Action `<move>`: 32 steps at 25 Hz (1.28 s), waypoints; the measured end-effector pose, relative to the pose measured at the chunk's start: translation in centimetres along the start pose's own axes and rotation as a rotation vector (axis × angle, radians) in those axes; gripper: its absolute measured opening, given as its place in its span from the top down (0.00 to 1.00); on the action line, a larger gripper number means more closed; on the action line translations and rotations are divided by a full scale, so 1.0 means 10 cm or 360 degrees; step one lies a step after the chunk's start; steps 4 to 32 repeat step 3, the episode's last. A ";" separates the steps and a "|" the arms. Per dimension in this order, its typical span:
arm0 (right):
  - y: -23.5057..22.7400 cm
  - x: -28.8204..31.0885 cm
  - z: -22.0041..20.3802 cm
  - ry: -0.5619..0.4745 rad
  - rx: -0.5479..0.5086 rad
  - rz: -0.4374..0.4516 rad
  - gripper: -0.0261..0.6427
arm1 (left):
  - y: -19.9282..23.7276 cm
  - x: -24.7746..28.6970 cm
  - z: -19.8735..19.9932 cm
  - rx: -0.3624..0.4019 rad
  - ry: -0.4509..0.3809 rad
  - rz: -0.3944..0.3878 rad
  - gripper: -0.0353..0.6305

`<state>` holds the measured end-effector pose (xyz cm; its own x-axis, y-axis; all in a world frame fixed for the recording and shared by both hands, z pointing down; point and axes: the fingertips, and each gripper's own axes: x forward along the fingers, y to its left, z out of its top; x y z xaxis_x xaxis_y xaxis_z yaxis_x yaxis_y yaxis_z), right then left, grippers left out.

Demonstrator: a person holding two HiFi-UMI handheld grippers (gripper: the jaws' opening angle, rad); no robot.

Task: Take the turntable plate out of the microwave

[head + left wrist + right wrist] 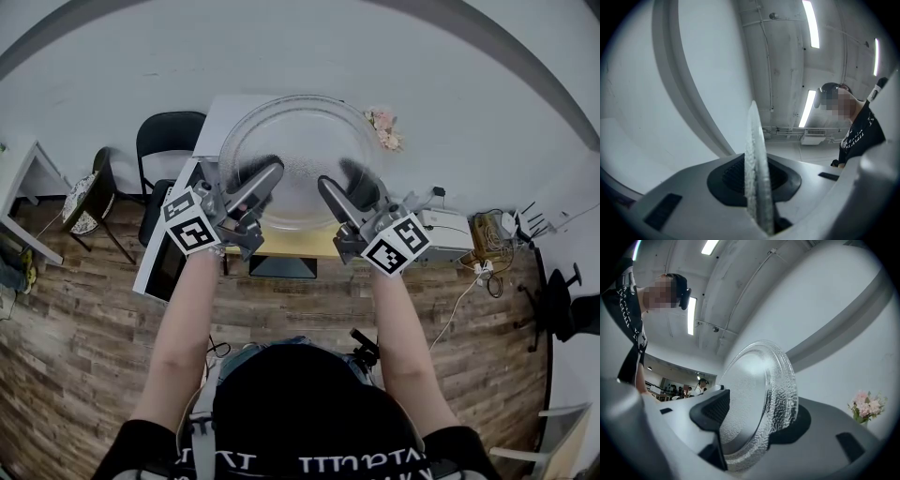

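Left gripper (255, 178) clamps glass plate (300, 141) above plank floor (84, 309)

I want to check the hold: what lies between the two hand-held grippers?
In the head view, the turntable plate spans the gap from the left hand-held gripper to the right hand-held gripper.

Glass turntable plate (755, 173) edge-on, clamped between left gripper (759, 197) fingers — ceiling strip lights (811, 23), person (858, 133) at right
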<state>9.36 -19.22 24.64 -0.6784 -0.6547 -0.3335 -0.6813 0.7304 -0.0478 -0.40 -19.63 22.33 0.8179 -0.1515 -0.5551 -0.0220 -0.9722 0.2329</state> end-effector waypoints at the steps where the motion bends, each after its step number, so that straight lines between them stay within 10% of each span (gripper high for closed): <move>1: 0.00 0.00 0.00 0.0000 -0.0001 0.0000 0.56 | 0.00 0.00 0.00 0.0000 0.0000 0.0000 0.86; 32: 0.01 0.00 0.01 -0.0001 -0.0002 0.0001 0.56 | -0.02 0.00 0.01 0.0001 0.0000 0.0000 0.86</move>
